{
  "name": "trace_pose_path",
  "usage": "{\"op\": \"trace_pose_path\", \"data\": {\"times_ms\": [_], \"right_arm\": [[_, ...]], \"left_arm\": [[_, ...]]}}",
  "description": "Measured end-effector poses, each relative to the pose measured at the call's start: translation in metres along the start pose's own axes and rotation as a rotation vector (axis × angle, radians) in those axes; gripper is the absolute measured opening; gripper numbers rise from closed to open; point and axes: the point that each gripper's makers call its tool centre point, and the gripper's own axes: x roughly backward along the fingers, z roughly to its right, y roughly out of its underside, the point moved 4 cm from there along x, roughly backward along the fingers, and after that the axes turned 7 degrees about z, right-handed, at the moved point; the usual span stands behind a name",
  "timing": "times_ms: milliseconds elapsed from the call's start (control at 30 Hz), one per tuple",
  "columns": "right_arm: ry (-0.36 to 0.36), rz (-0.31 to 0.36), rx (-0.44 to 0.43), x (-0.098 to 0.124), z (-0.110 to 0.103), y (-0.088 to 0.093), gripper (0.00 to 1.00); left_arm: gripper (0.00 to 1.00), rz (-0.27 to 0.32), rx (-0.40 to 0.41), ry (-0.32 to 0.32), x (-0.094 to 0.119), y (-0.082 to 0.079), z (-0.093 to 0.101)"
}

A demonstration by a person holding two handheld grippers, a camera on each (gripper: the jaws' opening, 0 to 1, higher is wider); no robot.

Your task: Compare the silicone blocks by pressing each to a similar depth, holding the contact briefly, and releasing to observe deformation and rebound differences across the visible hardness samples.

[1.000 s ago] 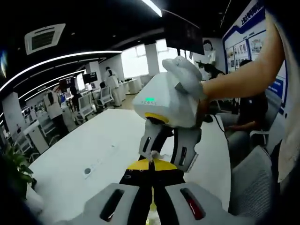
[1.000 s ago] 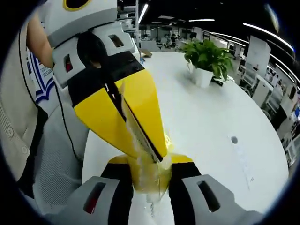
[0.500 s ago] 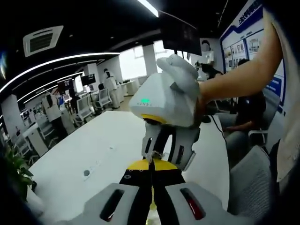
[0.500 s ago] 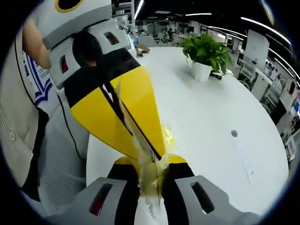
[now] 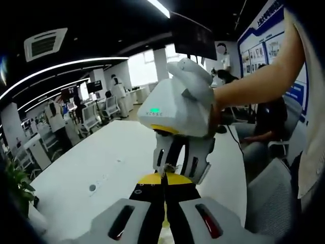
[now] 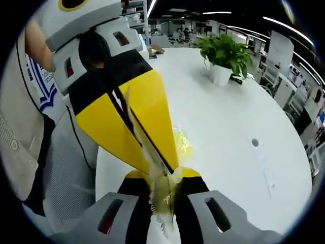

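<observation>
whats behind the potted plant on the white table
In the right gripper view, behind the potted plant the white table ends and office desks and ceiling lights follow, too blurred to detail. A small dark object sits at the pot's base; the leaves cover whatever lies directly behind them.

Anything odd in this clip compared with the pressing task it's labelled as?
Yes. No silicone blocks lie on the white table. Instead both grippers meet in mid-air, the left gripper and right gripper each pinching the same thin, translucent, crinkled piece, stretched between them.
</observation>
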Motion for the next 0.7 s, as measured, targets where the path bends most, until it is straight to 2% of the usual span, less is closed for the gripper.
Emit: {"op": "trace_pose_path", "data": {"times_ms": [700], "right_arm": [[-0.009, -0.006, 0.053, 0.0022, 0.0011, 0.0018, 0.11]], "left_arm": [[0.00, 0.000, 0.004, 0.005, -0.0025, -0.0011, 0.0007]]}}
